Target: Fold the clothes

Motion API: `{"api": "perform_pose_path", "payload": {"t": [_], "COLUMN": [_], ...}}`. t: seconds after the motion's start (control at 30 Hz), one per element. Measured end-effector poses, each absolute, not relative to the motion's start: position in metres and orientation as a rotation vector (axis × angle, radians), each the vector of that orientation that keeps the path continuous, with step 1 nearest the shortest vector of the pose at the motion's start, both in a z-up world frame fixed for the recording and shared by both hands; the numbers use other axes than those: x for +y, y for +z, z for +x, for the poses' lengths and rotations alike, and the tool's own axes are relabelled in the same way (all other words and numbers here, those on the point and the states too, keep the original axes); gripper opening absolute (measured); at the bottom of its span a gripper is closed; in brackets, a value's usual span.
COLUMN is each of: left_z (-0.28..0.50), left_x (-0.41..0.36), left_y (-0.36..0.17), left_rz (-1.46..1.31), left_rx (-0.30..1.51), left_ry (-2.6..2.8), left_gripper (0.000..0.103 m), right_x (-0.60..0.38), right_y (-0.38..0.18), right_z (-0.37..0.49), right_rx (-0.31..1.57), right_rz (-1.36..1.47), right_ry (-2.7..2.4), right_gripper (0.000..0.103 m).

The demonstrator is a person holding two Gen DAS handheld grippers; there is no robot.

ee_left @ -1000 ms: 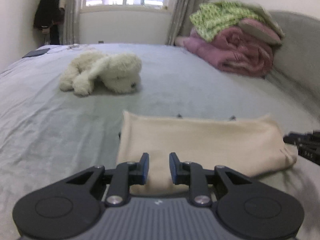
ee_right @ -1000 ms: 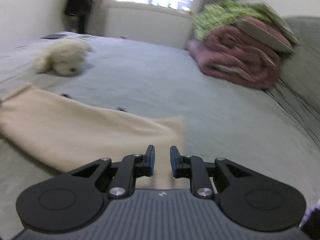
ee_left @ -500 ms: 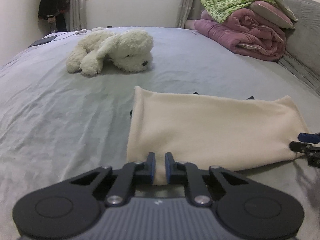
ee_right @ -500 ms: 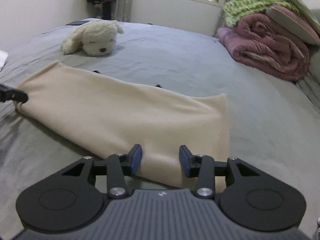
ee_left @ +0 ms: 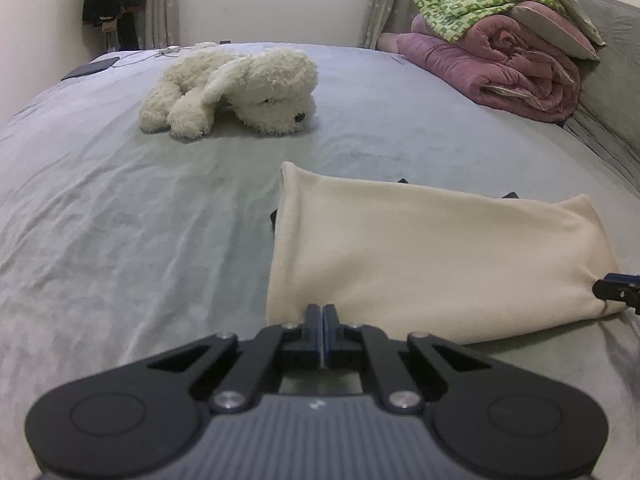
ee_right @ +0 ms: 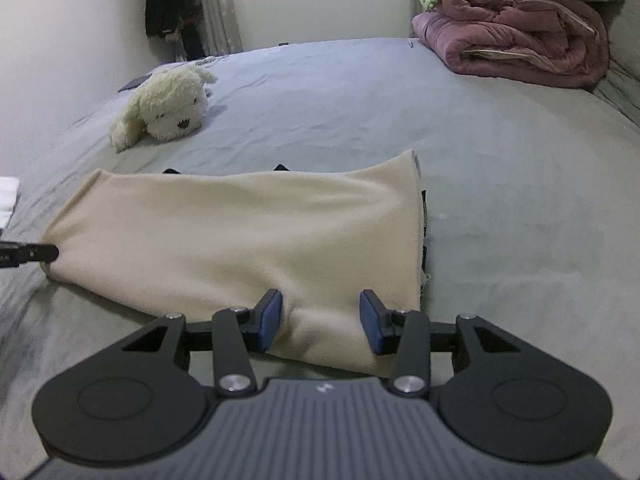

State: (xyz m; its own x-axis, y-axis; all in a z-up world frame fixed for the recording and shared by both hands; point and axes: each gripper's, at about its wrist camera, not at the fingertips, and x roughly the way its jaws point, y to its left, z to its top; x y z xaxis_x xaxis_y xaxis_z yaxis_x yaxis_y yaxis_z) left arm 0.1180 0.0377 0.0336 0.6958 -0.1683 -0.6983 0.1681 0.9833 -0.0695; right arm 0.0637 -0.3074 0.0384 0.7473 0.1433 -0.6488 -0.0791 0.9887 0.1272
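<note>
Cream garment (ee_left: 436, 252), partly folded, lay flat on the grey bed (ee_left: 120, 220), plush dog (ee_left: 236, 90) well beyond it. Left tongs (ee_left: 323, 322) were clenched on the near-left corner. Right tongs (ee_right: 320, 320) stood parted, straddling a raised pucker at the near-right edge, not yet pinching. Best next: clamp right on all layers, then lift both corners level, keeping the edge taut.

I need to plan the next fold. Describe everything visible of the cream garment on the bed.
The cream soft knit garment lies flat, already folded into a broad band, on the grey bedsheet. Small dark bits poke out at its far edge. The left gripper is shut on its near edge; the right gripper straddles a raised pucker, pads not closed.
</note>
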Motion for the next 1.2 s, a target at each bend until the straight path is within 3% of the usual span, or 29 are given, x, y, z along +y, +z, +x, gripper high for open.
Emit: {"api": "perform_pose_path", "payload": {"t": [0.3, 0.63, 1.2], "left_z": [0.119, 0.122, 0.124], "left_x": [0.037, 0.041, 0.043], "left_y": [0.034, 0.032, 0.031], "left_rz": [-0.006, -0.030, -0.056], "left_rx": [0.793, 0.806, 0.818], "left_ry": [-0.187, -0.206, -0.216], "left_gripper": [0.004, 0.004, 0.004], "right_x": [-0.258, -0.206, -0.202], "right_y": [0.064, 0.022, 0.040], "right_z": [0.069, 0.103, 0.158], "right_rx": [0.590, 0.673, 0.733], "right_rz": [0.019, -0.028, 0.116], "right_ry": [0.144, 0.242, 0.172], "right_gripper": [0.045, 0.045, 0.045]}}
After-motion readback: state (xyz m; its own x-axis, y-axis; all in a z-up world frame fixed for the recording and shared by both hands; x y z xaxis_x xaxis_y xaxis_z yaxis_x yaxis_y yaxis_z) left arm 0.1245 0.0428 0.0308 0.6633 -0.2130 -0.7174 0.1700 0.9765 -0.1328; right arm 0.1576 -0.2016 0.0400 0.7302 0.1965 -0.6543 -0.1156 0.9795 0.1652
